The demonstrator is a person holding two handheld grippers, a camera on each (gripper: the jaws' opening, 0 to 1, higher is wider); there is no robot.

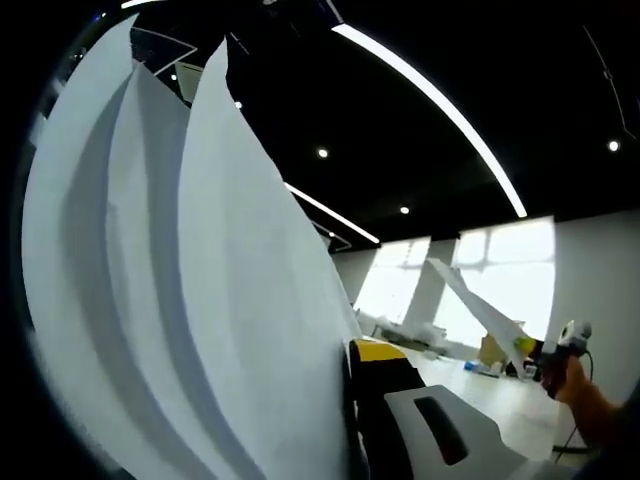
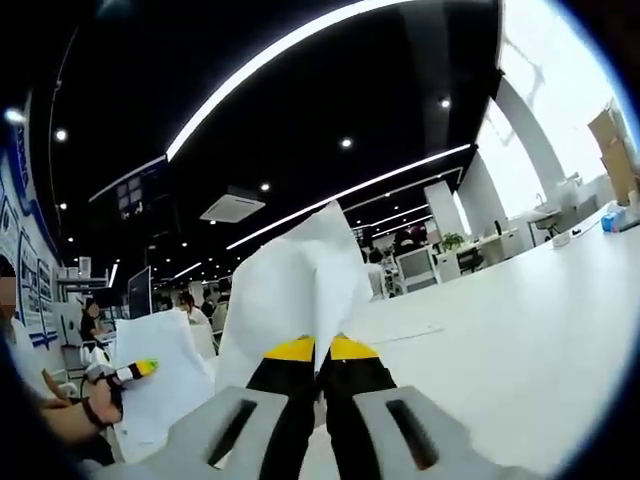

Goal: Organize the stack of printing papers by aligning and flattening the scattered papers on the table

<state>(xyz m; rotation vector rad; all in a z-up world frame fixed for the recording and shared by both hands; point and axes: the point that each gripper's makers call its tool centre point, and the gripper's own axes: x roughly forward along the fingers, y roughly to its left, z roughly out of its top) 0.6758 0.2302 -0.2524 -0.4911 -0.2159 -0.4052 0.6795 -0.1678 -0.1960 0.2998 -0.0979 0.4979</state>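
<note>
White printing papers, thin, smooth and bowed into loose curves, held off the pale glossy table. Pinched at opposite ends: left gripper closed on one edge, right gripper closed on the other. Long axis spanning between both grippers, sheets fanned apart, edges unaligned.

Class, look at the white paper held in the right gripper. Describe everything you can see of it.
The paper is plain white, thin and unprinted as far as it shows. It stands upright from the right gripper, whose yellow-tipped fingers are closed on its lower edge. It bends softly, with a fold or crease running up to a pointed top. It is lifted clear above the white table. In the left gripper view it appears at a distance as a slanted sheet.
</note>
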